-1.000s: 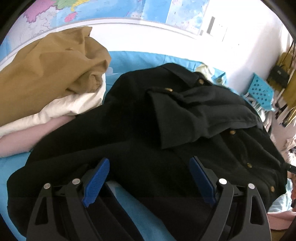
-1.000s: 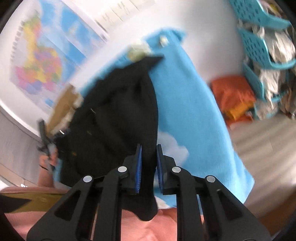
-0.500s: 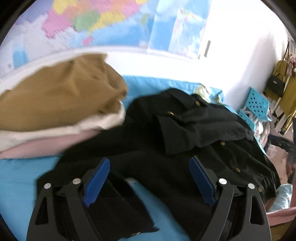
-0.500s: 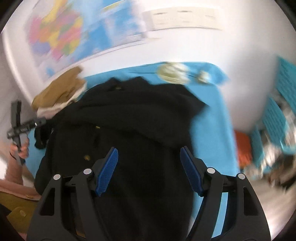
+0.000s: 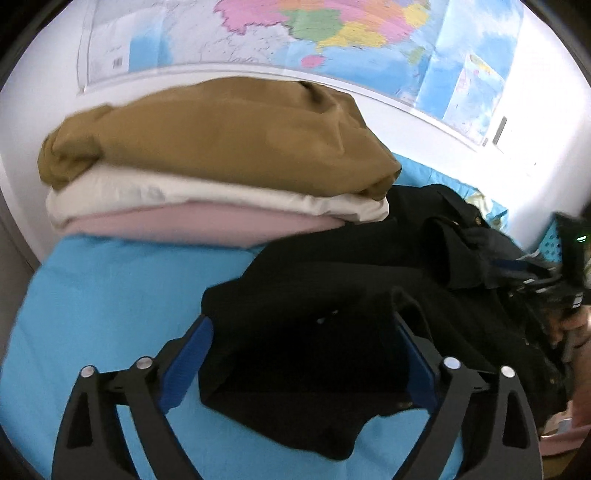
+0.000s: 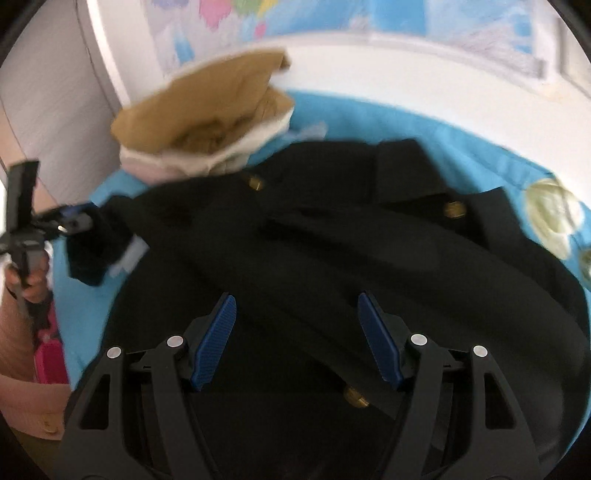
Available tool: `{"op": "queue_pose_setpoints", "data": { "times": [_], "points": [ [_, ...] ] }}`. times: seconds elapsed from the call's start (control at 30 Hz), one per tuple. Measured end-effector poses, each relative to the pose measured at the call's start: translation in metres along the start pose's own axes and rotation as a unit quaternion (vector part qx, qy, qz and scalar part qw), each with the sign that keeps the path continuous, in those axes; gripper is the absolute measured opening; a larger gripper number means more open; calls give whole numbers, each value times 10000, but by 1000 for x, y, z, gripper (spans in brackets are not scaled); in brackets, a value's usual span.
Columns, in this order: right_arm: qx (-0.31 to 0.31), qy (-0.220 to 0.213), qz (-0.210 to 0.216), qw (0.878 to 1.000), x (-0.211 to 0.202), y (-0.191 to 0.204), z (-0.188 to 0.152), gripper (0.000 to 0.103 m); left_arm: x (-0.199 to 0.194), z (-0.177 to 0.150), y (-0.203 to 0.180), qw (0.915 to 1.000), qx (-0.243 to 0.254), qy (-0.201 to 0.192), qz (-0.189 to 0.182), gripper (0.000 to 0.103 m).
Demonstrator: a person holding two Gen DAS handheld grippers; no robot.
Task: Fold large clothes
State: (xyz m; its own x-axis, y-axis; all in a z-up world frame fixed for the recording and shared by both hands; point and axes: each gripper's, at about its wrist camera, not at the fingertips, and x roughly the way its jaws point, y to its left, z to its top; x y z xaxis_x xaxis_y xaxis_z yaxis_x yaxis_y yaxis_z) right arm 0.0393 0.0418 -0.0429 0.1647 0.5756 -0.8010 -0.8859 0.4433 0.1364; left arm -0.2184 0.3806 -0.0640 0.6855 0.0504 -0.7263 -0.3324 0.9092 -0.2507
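A black coat (image 5: 332, 280) with brass buttons lies spread on the blue sheet (image 5: 110, 295). One black sleeve end (image 5: 295, 373) lies between the wide jaws of my left gripper (image 5: 299, 354). Those jaws are opening, and the blue pads (image 5: 184, 362) do not press on the cloth. In the right wrist view my right gripper (image 6: 297, 332) hovers over the middle of the coat (image 6: 332, 251). Its jaws are closing slightly but stand apart, gripping nothing. The same sleeve (image 6: 92, 251) shows at the left of that view, by the hand (image 6: 33, 284) that holds the left gripper.
A stack of folded clothes sits at the back against the wall: brown (image 5: 221, 140) on top, cream (image 5: 184, 199) under it, pink (image 5: 184, 225) at the bottom. A wall map (image 5: 332, 33) hangs above. A pale rosette print (image 6: 550, 214) marks the sheet's far right.
My right gripper has opened, letting go of the coat's edge, and has swung over the middle of the coat. My left gripper has moved left to the sleeve end.
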Motion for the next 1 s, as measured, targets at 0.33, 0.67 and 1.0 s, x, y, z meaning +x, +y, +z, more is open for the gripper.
{"op": "queue_pose_setpoints", "data": {
  "times": [0.33,0.67,1.0],
  "points": [
    [-849,-454,1448,9848,-31,92,20,74,-7,-12,15,9990,-36,-180,-407,88],
    [-1676,639,2020,9628,63,196,36,12,-38,-18,23,9969,-25,-503,-613,88],
    [393,5,3349,9414,-52,88,10,14,-57,-21,55,9938,-295,-723,-793,88]
  ]
}}
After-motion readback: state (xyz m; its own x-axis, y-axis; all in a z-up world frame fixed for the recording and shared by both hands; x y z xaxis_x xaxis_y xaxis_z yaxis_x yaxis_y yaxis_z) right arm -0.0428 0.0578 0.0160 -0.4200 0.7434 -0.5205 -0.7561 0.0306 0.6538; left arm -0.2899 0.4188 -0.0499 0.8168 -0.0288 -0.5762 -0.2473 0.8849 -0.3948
